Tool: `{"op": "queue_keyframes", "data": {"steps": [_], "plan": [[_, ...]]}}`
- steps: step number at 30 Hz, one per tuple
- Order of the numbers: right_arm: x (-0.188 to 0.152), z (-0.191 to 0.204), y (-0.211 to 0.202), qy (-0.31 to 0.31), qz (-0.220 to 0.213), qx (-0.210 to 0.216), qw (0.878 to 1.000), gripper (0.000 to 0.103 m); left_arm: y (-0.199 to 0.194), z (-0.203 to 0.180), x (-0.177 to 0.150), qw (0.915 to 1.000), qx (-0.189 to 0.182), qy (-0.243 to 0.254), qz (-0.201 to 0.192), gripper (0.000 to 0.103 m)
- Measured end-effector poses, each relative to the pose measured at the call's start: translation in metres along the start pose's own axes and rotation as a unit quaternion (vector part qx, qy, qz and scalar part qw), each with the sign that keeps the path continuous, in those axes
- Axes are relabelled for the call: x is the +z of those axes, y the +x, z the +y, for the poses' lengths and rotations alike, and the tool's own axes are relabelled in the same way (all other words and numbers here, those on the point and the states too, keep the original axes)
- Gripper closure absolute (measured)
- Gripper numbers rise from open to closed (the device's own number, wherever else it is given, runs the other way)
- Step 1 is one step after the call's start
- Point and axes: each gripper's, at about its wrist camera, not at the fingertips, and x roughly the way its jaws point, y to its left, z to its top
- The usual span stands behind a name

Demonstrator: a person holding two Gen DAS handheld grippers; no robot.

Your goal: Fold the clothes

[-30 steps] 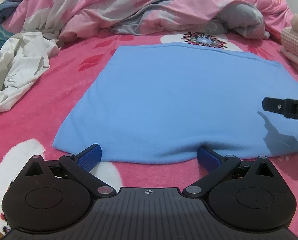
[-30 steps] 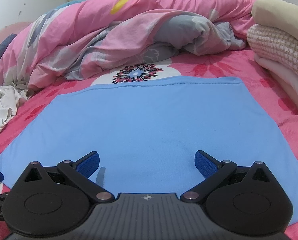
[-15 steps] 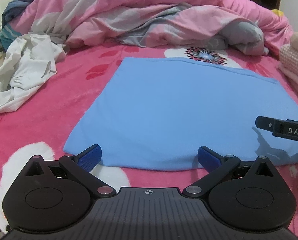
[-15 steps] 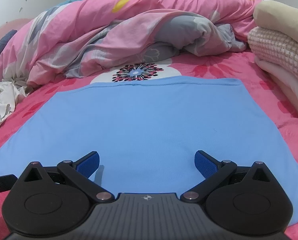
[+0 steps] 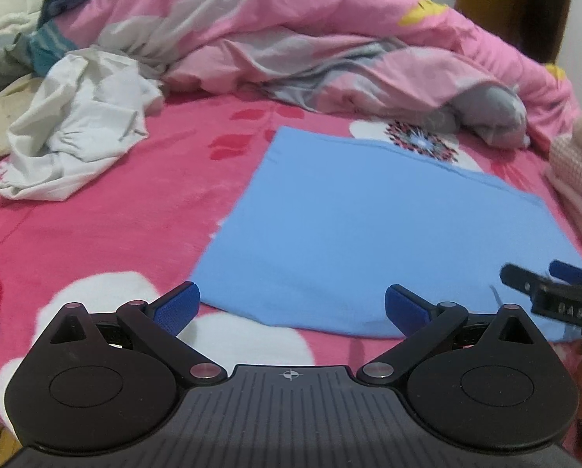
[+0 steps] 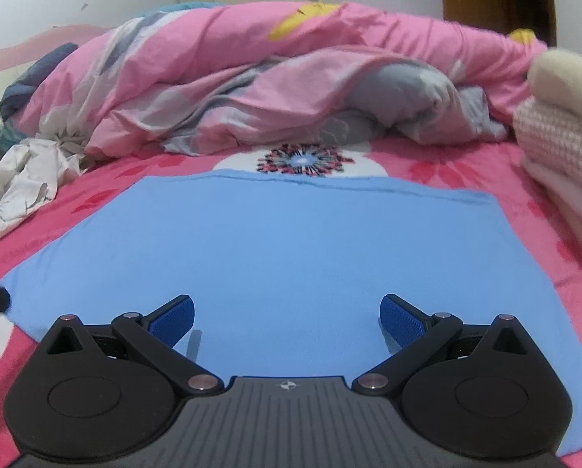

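Both empty, fingers spread wide: left gripper point(image 5: 292, 306) at six o'clock of the blue cloth point(image 5: 373, 230), right gripper point(image 6: 287, 314) above it.

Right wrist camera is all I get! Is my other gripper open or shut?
Observer: Open. The left gripper has its fingers spread wide and holds nothing.
Operator: Where is it?
Observer: At the near left corner of the blue garment. One finger is over the garment's edge, the other over the pink bedsheet.
Operator: Can you see my gripper from over there?
Observer: Yes. The right gripper pokes in from the side, over the garment's near right part.
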Motion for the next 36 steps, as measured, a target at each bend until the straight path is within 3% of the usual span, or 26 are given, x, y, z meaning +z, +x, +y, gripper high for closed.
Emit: {"op": "queue_keyframes", "data": {"steps": [3,7,13,17,22,30,32,33,34,36], "plan": [[0.001,0.002,-0.01,-0.003,-0.03,0.006,1.0,0.0,-0.005,0.015,0.004,0.9996,-0.004,-0.026,-0.012,0.003],[0.005,0.009,-0.023,-0.003,-0.061,0.05,0.997,0.0,-0.013,0.037,0.012,0.9982,0.005,-0.051,-0.033,0.004],[0.002,0.068,-0.029,-0.091,-0.071,0.139,0.984,0.001,-0.02,0.067,0.025,0.9946,0.013,-0.086,-0.056,0.007],[-0.009,0.13,-0.021,-0.163,-0.059,0.193,0.966,0.005,-0.018,0.082,0.03,0.9931,0.009,-0.102,-0.058,0.019],[-0.024,0.204,-0.006,-0.238,-0.045,0.214,0.946,0.027,-0.011,0.096,0.031,0.992,-0.007,-0.116,-0.05,0.03],[-0.035,0.251,0.028,-0.289,0.007,0.219,0.932,0.066,-0.001,0.109,0.034,0.9888,-0.042,-0.135,-0.047,0.044],[-0.035,0.252,0.032,-0.282,0.014,0.22,0.934,0.071,0.001,0.111,0.035,0.9878,-0.051,-0.139,-0.048,0.044],[-0.033,0.25,0.032,-0.271,0.014,0.219,0.937,0.081,0.002,0.112,0.035,0.9874,-0.055,-0.14,-0.048,0.044],[-0.031,0.248,0.031,-0.26,0.013,0.218,0.941,0.099,0.004,0.113,0.036,0.9867,-0.059,-0.144,-0.048,0.044],[-0.027,0.242,0.03,-0.236,0.012,0.217,0.947,0.101,0.006,0.115,0.038,0.9852,-0.066,-0.151,-0.047,0.044]]}}
